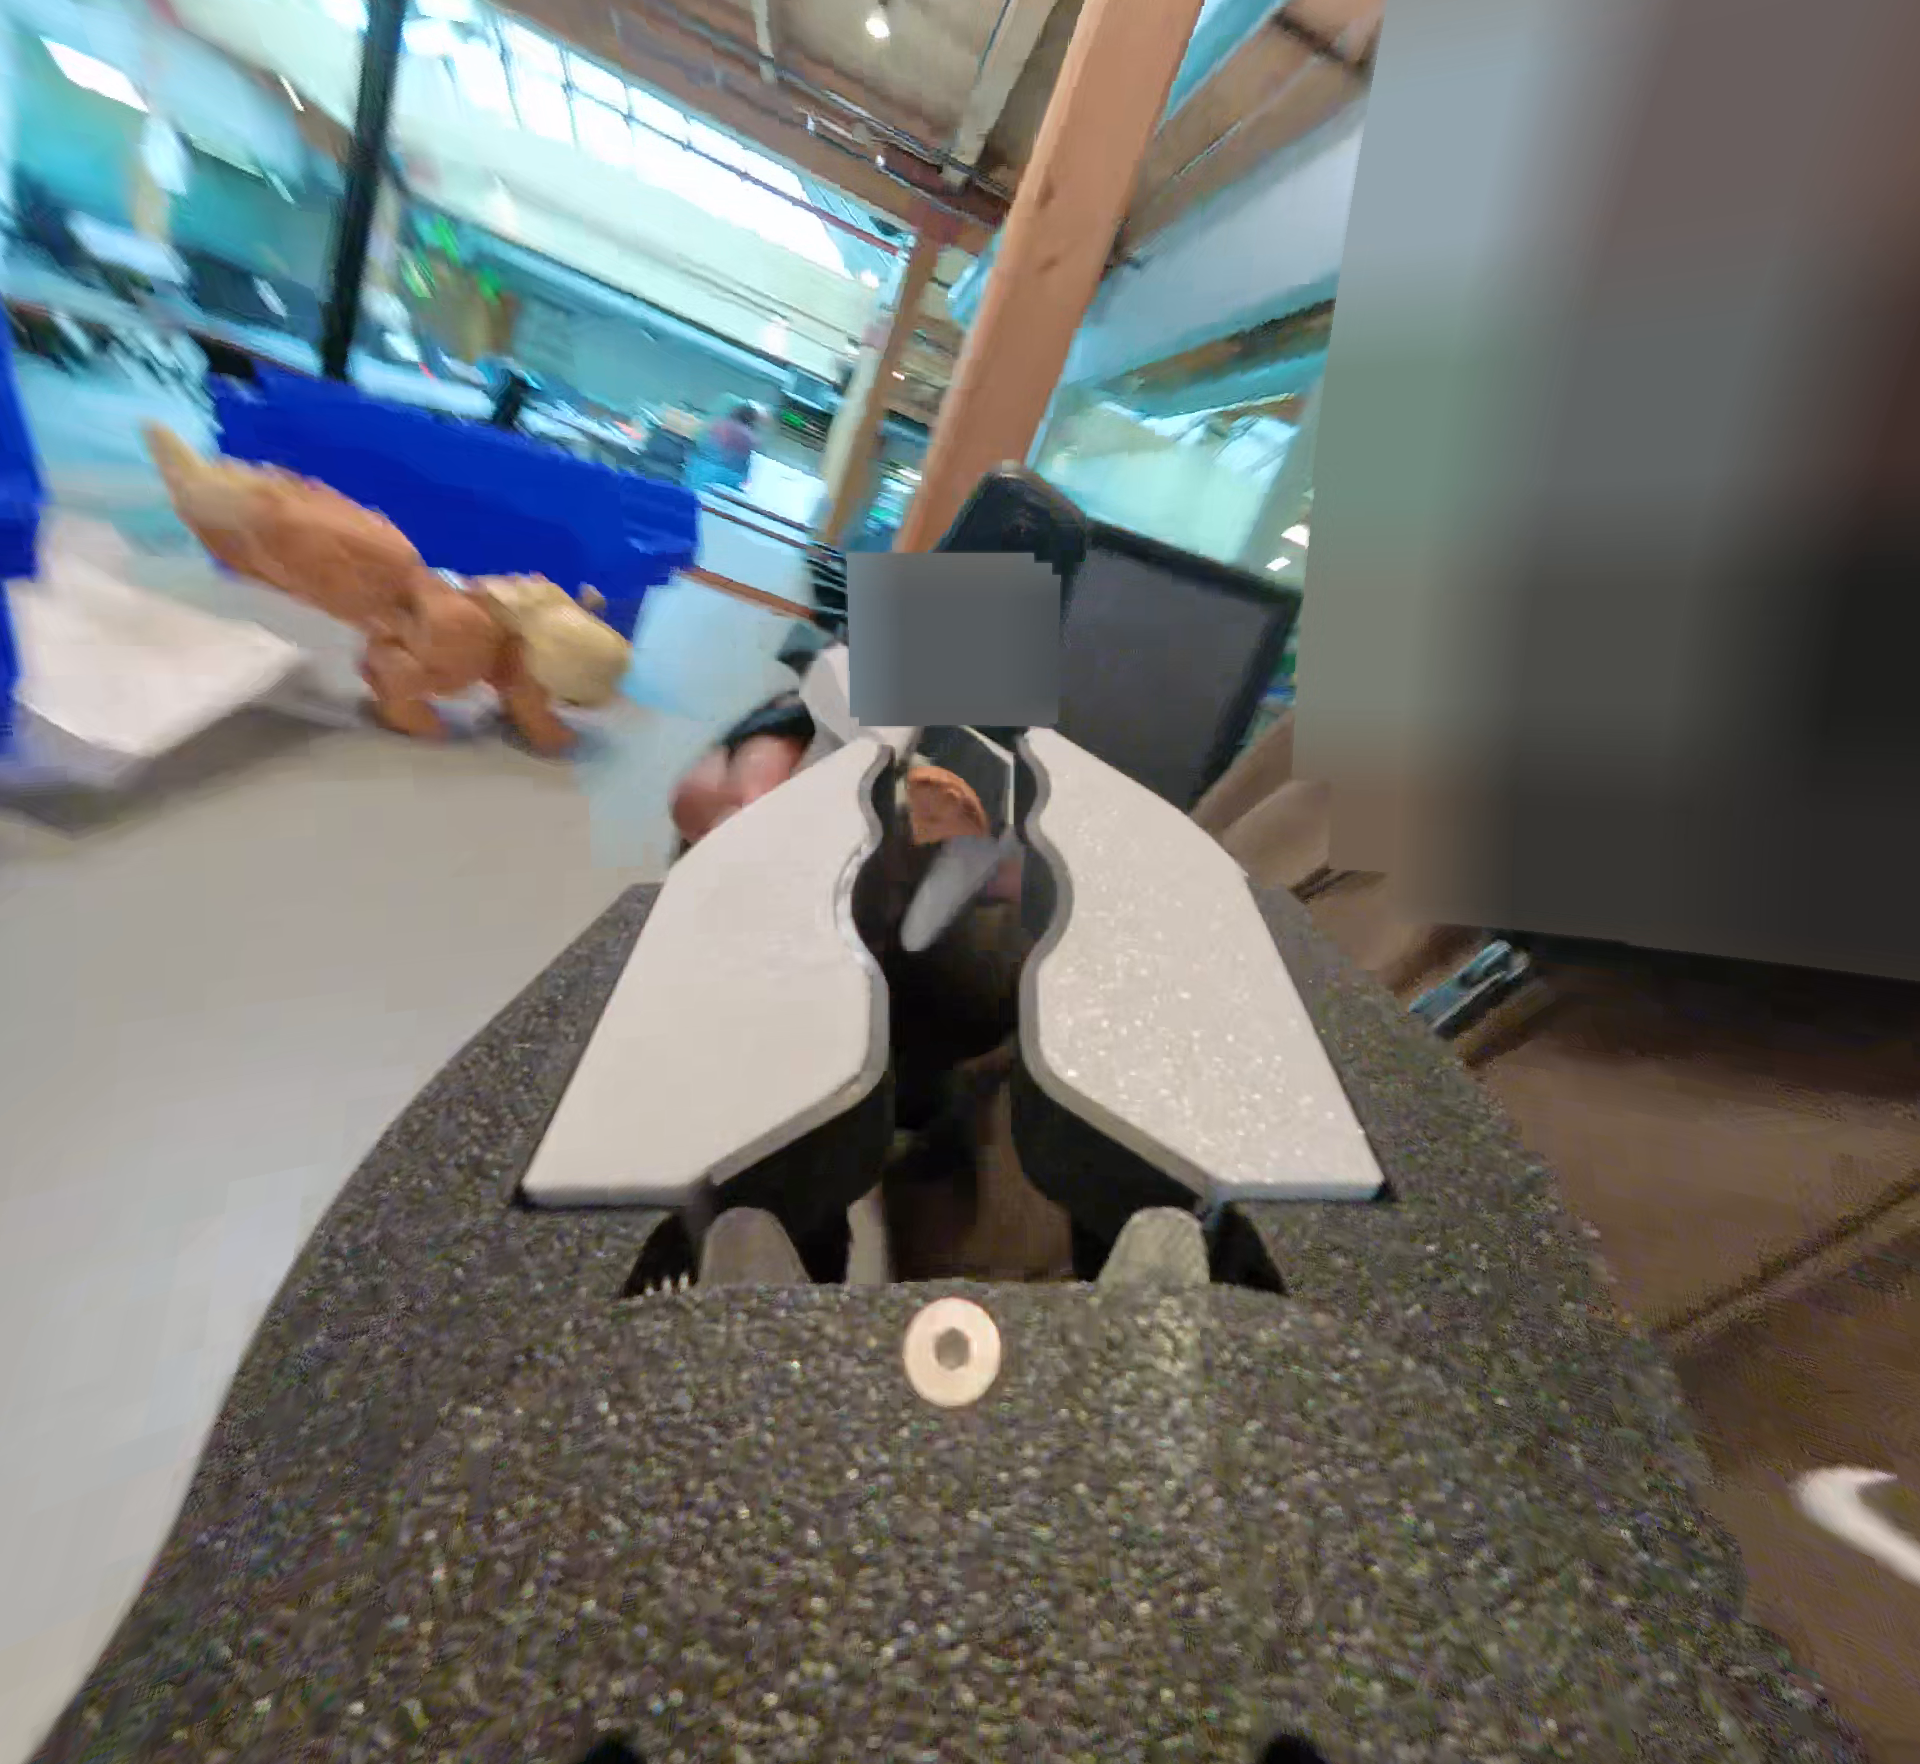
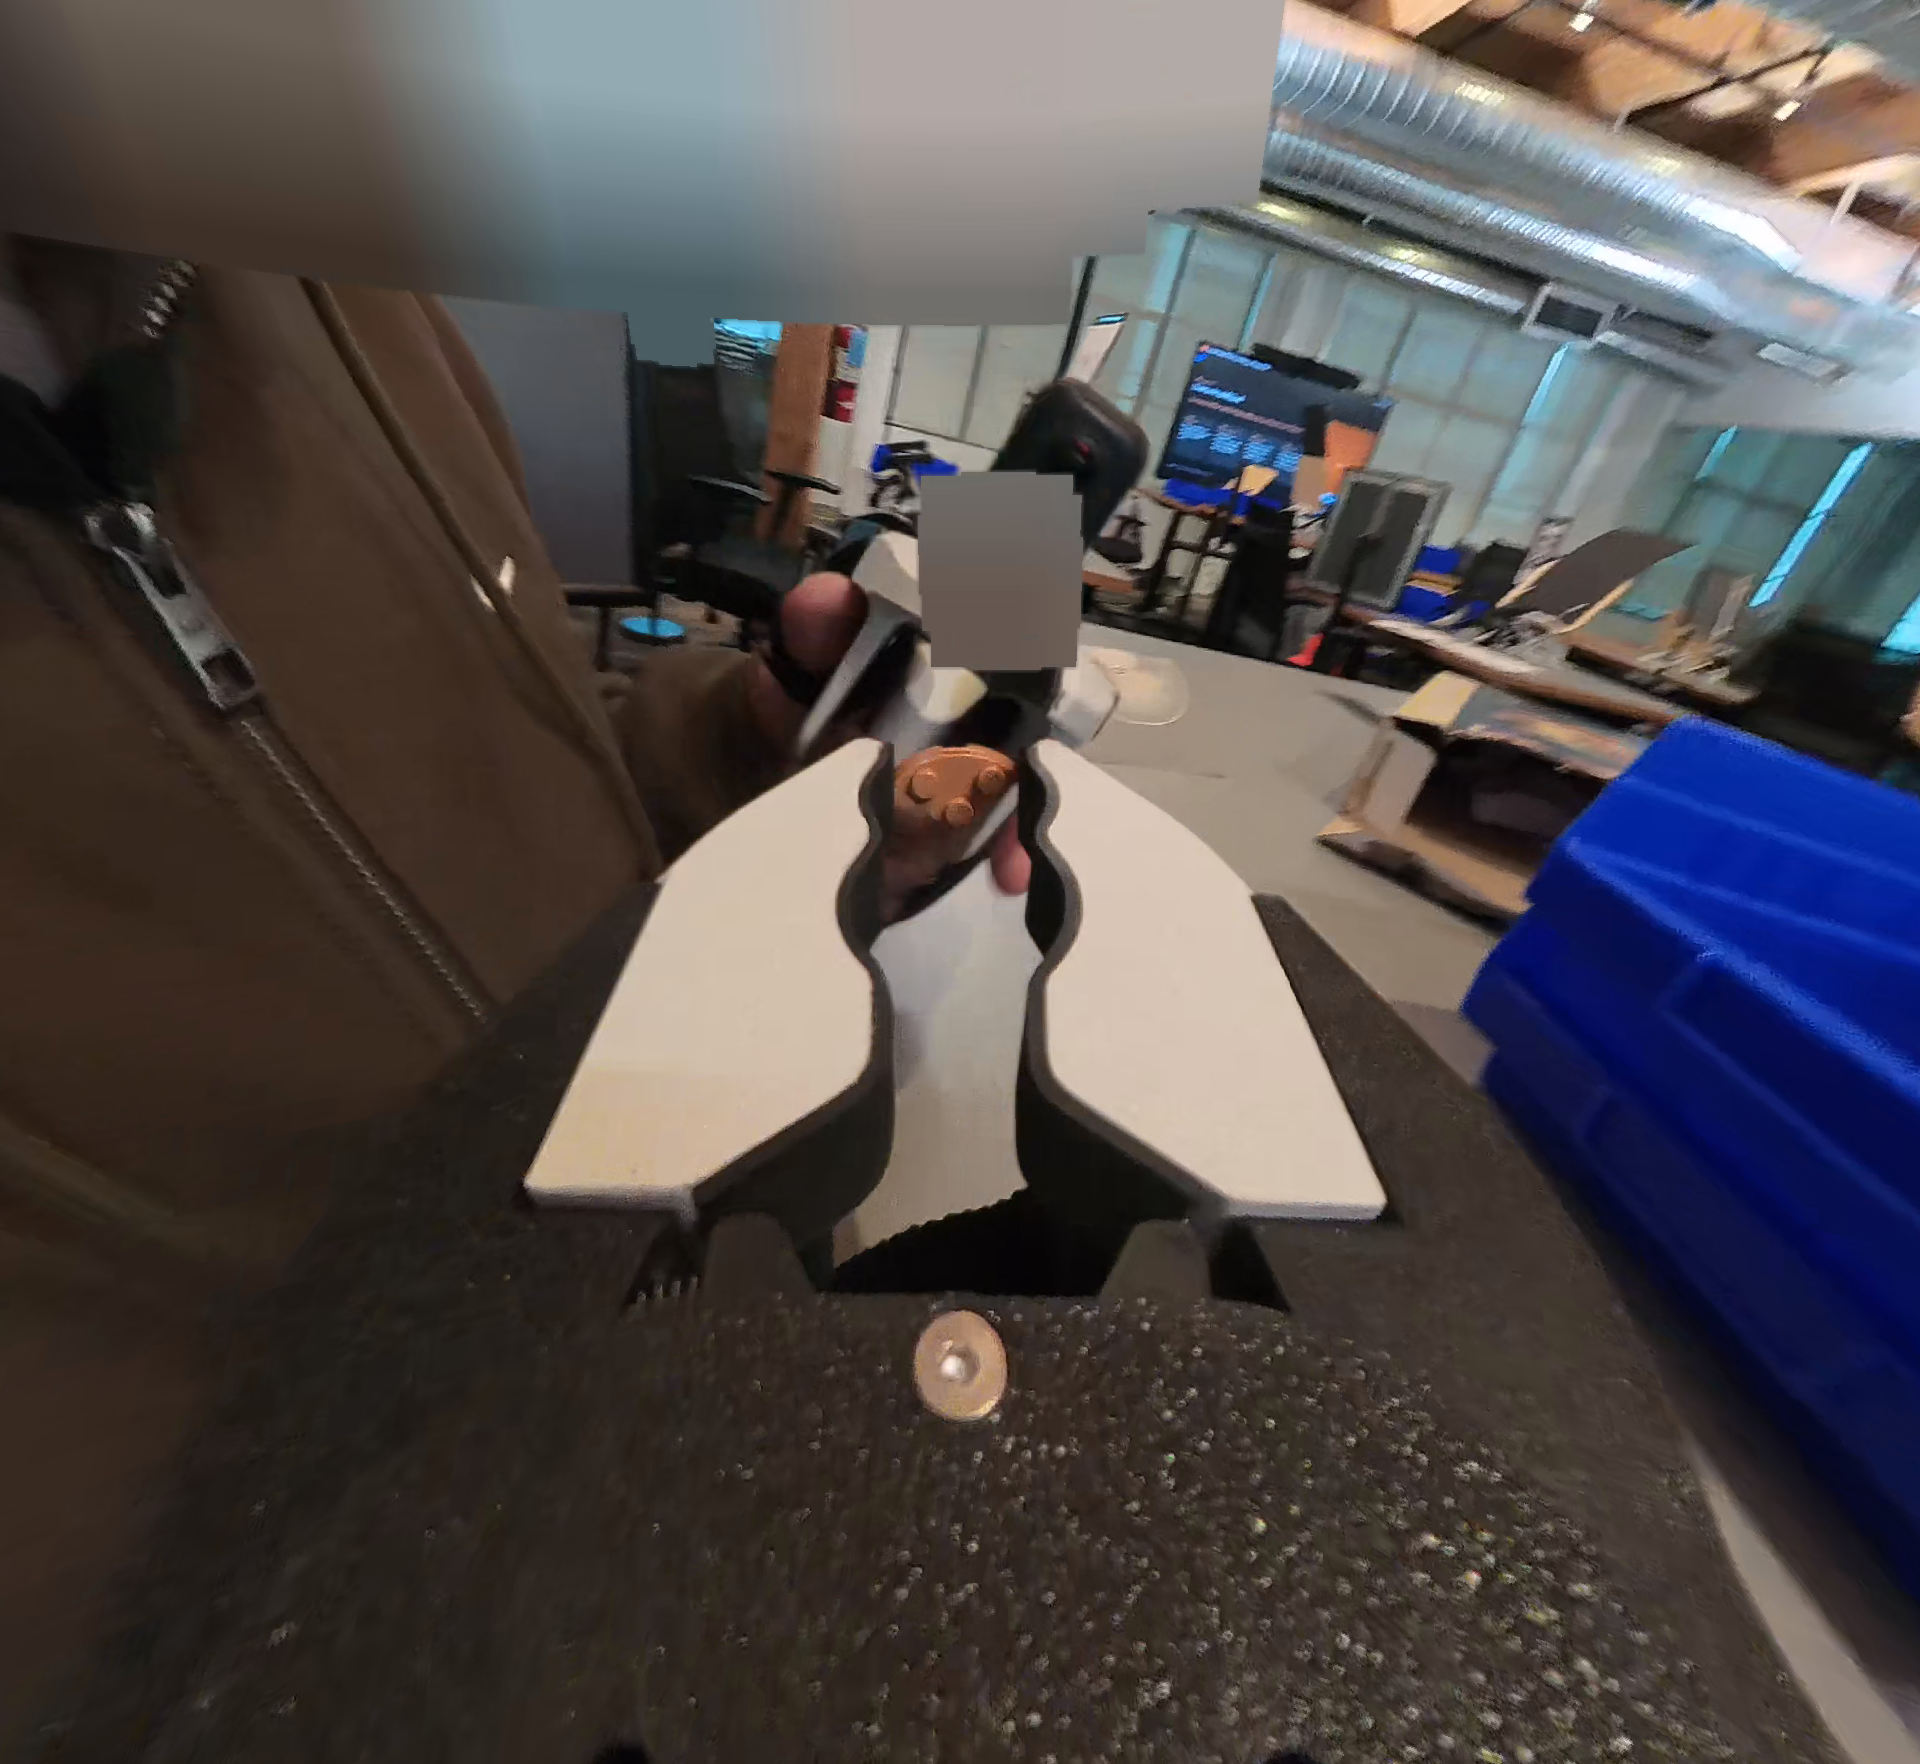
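Observation:
A small brown studded toy piece sits between the fingertips of my right gripper, which is closed on it in the air. The same piece shows in the left wrist view, between the tips of my left gripper, which is also closed narrowly around it. The two grippers face each other tip to tip. Each view shows the other gripper and the hand that holds it just behind the piece. A brown toy animal built of such pieces stands on the grey table, to the left.
Blue bins stand at the table's far side and close on the right. An open cardboard box and a clear plastic lid lie on the table. A person's brown zipped jacket fills the left. White paper lies near the toy. My left and right fingertips are right by each other.

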